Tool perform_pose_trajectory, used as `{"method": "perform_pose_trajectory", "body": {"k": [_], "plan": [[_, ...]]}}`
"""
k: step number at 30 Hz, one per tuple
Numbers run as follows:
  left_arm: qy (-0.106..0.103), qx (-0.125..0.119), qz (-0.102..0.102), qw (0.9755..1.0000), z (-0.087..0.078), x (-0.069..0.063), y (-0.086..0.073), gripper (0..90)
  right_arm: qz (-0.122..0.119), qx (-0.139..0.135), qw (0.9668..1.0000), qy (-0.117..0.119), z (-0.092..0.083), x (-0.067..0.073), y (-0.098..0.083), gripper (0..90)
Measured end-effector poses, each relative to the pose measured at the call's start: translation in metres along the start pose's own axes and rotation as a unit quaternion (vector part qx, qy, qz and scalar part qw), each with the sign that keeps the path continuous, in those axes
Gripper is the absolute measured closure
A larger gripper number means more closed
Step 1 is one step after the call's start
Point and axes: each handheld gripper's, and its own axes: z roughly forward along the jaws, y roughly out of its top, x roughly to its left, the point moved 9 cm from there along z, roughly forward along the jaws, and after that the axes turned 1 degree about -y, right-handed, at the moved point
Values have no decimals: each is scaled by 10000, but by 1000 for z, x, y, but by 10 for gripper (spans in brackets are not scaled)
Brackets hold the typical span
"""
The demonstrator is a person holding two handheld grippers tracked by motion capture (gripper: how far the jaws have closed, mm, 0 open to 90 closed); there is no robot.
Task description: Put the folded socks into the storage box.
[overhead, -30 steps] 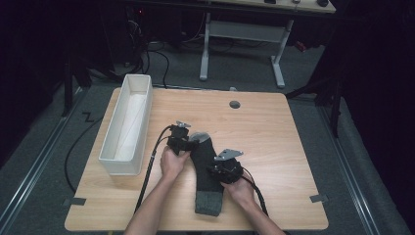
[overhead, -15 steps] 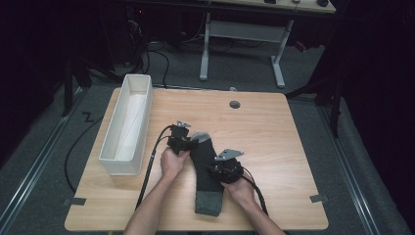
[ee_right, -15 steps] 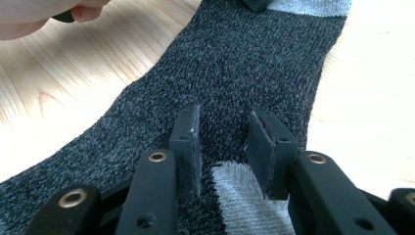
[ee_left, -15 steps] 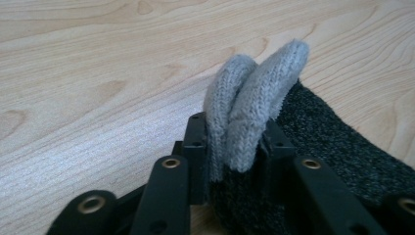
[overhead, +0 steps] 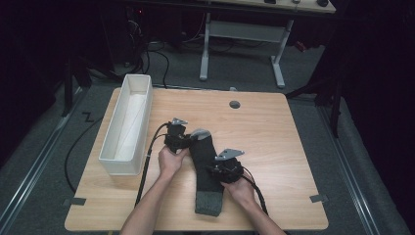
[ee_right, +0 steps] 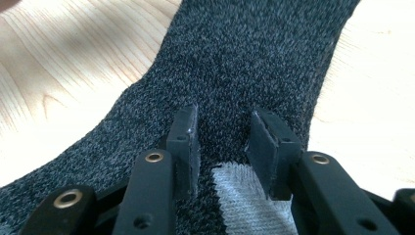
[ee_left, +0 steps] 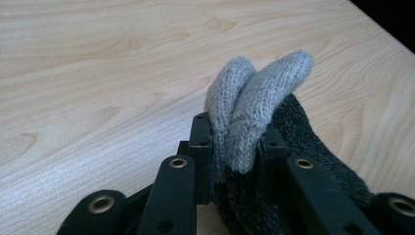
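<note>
Sock toe pinched by left gripper, right gripper pressing the middle down.

Dark charcoal knit sock with light grey toe, heel and cuff [overhead: 208, 169] lies flat on the light wood table [overhead: 274, 132], between the 2 grippers, cuff end nearest the person. Left gripper [ee_left: 235, 147] has just been closing and now clamps the folded grey toe, which bunches into 2 humps above its jaws; likely gripped so the toe end can be lifted and folded over. Right gripper [ee_right: 220, 142]: jaws apart, just been opening slightly, tips resting on the dark fabric with the grey heel patch directly below them, not pinching anything; probably pins the sock so it won't slide. Long white rectangular plastic bin [overhead: 128, 122] sits well apart, beyond the left gripper's outer side.
</note>
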Motion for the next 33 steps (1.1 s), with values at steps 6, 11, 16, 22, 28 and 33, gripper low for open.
{"method": "perform_pose_trajectory", "body": {"k": [6,11,16,22,28,33], "plan": [[-201,-143,-11,9997,-11,-14,8,748,140,-209,9997,74,-8,2,8,628],[-339,-185,-48,9992,-17,-22,11,748,139,-484,9986,172,-14,11,27,630],[-494,-201,-109,9985,-23,-28,16,748,70,-328,9993,183,0,17,32,629],[-718,-195,-122,9972,-35,-38,20,750,97,-154,9997,130,13,15,27,628],[-856,-200,-75,9961,-46,-46,23,751,148,-74,9999,-1,24,6,30,631],[-885,-157,-17,9959,-50,-47,22,751,217,-146,9996,-85,31,-1,33,633]]}}
